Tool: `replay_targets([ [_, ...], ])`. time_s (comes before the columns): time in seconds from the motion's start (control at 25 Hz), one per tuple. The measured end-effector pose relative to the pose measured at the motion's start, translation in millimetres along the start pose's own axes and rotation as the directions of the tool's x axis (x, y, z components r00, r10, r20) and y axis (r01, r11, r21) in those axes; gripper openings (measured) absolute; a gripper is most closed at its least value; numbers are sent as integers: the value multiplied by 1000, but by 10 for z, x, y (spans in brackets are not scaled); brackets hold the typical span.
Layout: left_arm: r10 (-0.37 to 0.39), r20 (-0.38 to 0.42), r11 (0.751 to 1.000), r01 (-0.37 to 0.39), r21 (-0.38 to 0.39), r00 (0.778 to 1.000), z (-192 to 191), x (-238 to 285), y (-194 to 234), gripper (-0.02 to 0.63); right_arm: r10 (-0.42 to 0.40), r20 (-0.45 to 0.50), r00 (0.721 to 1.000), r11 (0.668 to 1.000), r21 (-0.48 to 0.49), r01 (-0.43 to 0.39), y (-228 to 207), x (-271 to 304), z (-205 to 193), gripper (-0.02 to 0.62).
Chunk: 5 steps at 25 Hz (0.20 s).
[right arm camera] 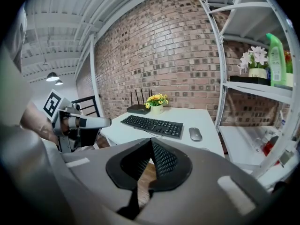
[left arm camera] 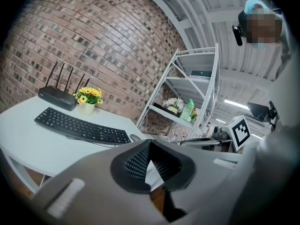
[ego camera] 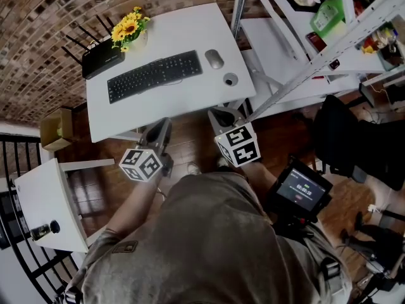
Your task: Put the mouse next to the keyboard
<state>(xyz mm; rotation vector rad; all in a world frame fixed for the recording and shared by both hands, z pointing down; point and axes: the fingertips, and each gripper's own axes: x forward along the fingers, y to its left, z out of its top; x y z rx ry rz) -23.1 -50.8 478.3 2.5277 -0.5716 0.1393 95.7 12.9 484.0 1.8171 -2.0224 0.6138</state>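
The grey mouse (ego camera: 214, 59) lies on the white desk (ego camera: 190, 103), just right of the black keyboard (ego camera: 155, 75) with a small gap between them. In the right gripper view the mouse (right arm camera: 195, 134) sits beside the keyboard (right arm camera: 152, 124). The left gripper view shows the keyboard (left arm camera: 82, 125), and only a sliver of the mouse (left arm camera: 136, 137) shows above the jaws. My left gripper (ego camera: 163, 125) and right gripper (ego camera: 223, 114) hover off the desk's near edge, over the wooden floor. Both are shut with nothing between the pads (left arm camera: 140, 161) (right arm camera: 161, 158).
A black router (ego camera: 101, 59) and a pot of yellow flowers (ego camera: 130, 29) stand at the desk's far left. A small round object (ego camera: 230, 79) lies near the desk's right front. A white metal shelf rack (ego camera: 304, 68) stands to the right, and a small white table (ego camera: 44, 201) to the left.
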Motion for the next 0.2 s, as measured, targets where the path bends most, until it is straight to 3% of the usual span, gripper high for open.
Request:
replay_targets([
  [0.2, -5, 2, 1000, 5, -1, 1000, 20, 5, 27, 0, 1, -4, 1000, 1000, -6, -1, 33, 26, 15, 12],
])
